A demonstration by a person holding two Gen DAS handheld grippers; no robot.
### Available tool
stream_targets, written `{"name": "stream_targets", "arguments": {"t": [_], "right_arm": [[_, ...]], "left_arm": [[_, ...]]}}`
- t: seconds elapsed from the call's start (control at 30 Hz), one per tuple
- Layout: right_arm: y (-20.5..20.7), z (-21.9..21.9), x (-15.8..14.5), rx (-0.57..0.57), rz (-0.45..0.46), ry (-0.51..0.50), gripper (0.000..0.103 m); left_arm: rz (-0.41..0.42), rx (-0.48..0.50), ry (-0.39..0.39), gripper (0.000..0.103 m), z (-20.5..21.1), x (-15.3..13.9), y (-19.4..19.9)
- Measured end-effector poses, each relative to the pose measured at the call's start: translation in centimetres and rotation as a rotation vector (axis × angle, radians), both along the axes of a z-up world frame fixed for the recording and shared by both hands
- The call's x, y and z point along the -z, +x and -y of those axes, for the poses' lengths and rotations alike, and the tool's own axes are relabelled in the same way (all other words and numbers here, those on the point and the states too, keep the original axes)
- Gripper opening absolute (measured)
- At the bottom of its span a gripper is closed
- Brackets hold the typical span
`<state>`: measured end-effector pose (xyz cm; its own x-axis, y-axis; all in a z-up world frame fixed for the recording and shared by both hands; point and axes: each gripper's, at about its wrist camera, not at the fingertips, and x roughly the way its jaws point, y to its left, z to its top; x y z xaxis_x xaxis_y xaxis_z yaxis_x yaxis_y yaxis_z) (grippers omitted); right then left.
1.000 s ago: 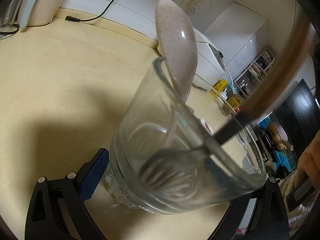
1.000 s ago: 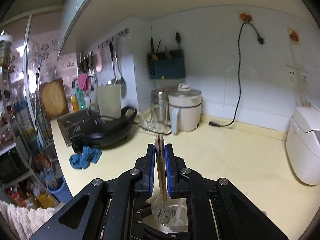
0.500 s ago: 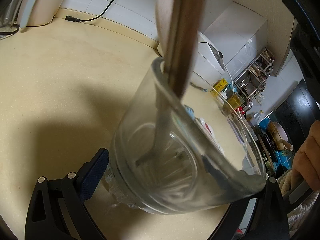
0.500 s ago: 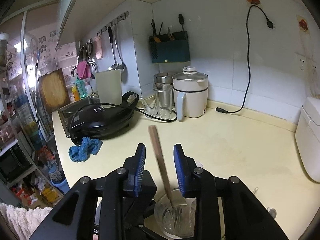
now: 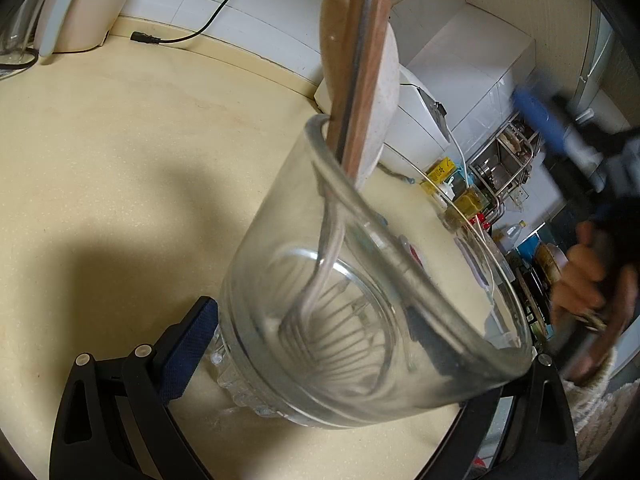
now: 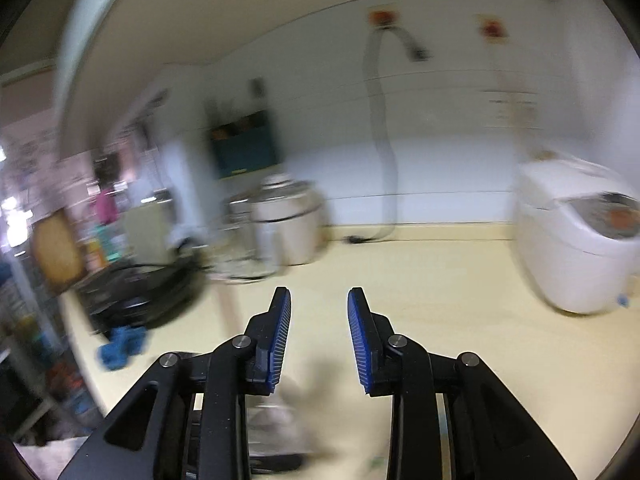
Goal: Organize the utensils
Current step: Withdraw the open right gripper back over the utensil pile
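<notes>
- My left gripper [image 5: 320,344] is clamped on a clear glass cup [image 5: 360,288], blue ribbed pads against its lower wall on both sides; the cup is round, thick-rimmed, with a faceted base, and tilts away from the camera.
- The cup's base is at or just over the pale yellow speckled desk [image 5: 120,152]; I can't tell if it touches.
- Two utensils stand in the cup: one fork [image 5: 320,280] with a steel neck and tines at the bottom and a long brown wooden handle, and one pale speckled spoon [image 5: 384,92], smooth oval bowl up, leaning on the far rim behind the fork's handle.
- My right gripper [image 6: 319,300] has its jaws about halfway apart, nothing between them; flat blue ribbed pads on black arms.
- Left view shows that gripper as a blurred blue-and-black shape at upper right, a hand [image 5: 584,280] below it.
- Right view is motion-blurred: one white rounded cooker [image 6: 580,236] on the right, one cream lidded pot [image 6: 288,224] by the tiled wall, one black flat appliance [image 6: 140,292] on the left, one crumpled blue cloth [image 6: 120,348] at the desk edge.
- One black cord [image 5: 192,28] lies along the wall.
</notes>
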<state>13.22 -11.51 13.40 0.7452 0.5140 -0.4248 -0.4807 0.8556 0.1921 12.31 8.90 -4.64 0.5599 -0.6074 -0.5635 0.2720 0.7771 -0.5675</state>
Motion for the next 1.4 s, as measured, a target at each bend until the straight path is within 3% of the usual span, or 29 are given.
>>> {"name": "stream_targets", "arguments": {"t": [0.27,0.37,0.73,1.07,1.4], "right_arm": [[2.5,8.5,6.2,0.367,-0.061,-0.098,0.030],[3.4,10.7,7.8,0.429,-0.079,-0.087,0.030],[4.1,11.2,9.2,0.430,-0.019,-0.099,0.031],[4.0,10.3,9.1,0.389,-0.003,-0.129,0.049],[3.6,9.6,9.0,0.376,0.020,-0.154,0.051]], "left_arm": [[0.000,0.000,0.000,0.097,0.0,0.0,0.0],[-0.001,0.000,0.000,0.097,0.0,0.0,0.0],[-0.001,0.000,0.000,0.098,0.0,0.0,0.0],[-0.001,0.001,0.000,0.098,0.0,0.0,0.0],[-0.001,0.001,0.000,0.098,0.0,0.0,0.0]]}}
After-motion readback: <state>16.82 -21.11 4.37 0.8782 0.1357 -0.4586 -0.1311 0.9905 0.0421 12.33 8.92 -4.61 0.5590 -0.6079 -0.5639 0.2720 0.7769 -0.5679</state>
